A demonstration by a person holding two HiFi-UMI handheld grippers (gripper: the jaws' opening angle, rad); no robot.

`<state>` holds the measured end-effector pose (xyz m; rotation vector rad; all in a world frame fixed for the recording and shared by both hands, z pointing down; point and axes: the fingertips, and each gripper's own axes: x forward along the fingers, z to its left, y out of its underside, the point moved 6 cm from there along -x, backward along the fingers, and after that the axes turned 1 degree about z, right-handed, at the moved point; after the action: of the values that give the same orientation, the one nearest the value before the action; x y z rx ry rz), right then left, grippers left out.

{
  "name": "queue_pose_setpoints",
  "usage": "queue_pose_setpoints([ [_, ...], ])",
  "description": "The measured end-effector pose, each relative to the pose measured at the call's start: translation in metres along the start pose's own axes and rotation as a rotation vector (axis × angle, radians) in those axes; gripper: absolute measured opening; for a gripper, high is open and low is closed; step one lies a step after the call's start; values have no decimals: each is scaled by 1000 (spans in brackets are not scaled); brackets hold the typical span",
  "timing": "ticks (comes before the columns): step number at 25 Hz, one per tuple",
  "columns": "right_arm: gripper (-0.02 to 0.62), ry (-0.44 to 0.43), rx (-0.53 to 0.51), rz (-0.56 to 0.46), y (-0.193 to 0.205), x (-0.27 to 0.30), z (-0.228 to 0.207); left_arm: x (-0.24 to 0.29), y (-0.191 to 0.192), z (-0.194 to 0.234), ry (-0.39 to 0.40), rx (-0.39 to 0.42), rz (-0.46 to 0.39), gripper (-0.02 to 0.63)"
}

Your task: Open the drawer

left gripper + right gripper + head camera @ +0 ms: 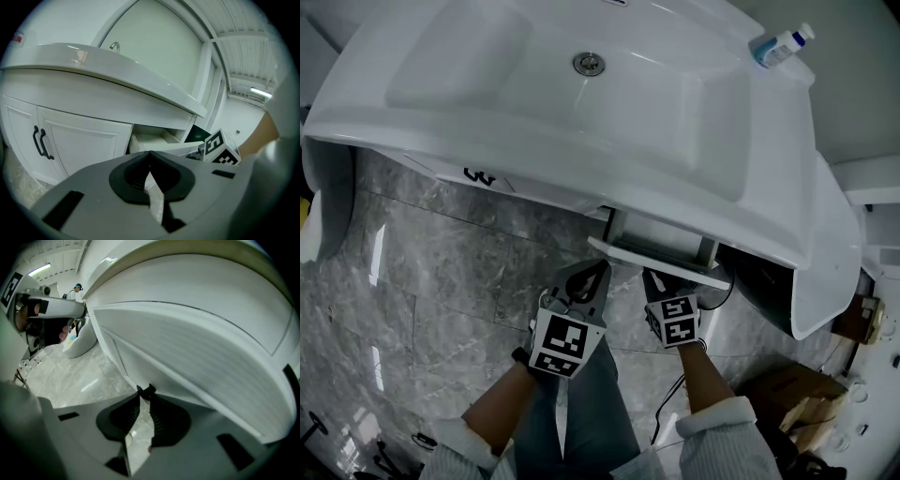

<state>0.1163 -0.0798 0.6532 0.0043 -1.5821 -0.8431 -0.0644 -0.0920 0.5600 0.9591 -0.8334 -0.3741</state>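
The white drawer (659, 253) under the basin counter stands partly pulled out. My right gripper (658, 279) is at its front edge, and in the right gripper view its jaws (148, 392) are shut on the small black drawer handle (149, 390), beneath the white drawer front (197, 357). My left gripper (596, 274) hangs just left of the drawer, shut with nothing between its tips (150, 153). From the left gripper view I see into the open drawer (157, 139), with the right gripper's marker cube (220, 149) beside it.
A white sink basin (581, 103) tops the vanity, with a small bottle (783, 45) at its far right corner. Cabinet doors with black handles (40, 143) lie left of the drawer. Grey marble floor (441, 272) is below, and a cardboard box (787, 398) stands at the right.
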Motion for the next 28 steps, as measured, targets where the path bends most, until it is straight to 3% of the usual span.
queue_pose_setpoints([
  [28, 58, 78, -82, -6, 17, -9, 22, -25, 8, -7, -8, 18, 8, 15],
])
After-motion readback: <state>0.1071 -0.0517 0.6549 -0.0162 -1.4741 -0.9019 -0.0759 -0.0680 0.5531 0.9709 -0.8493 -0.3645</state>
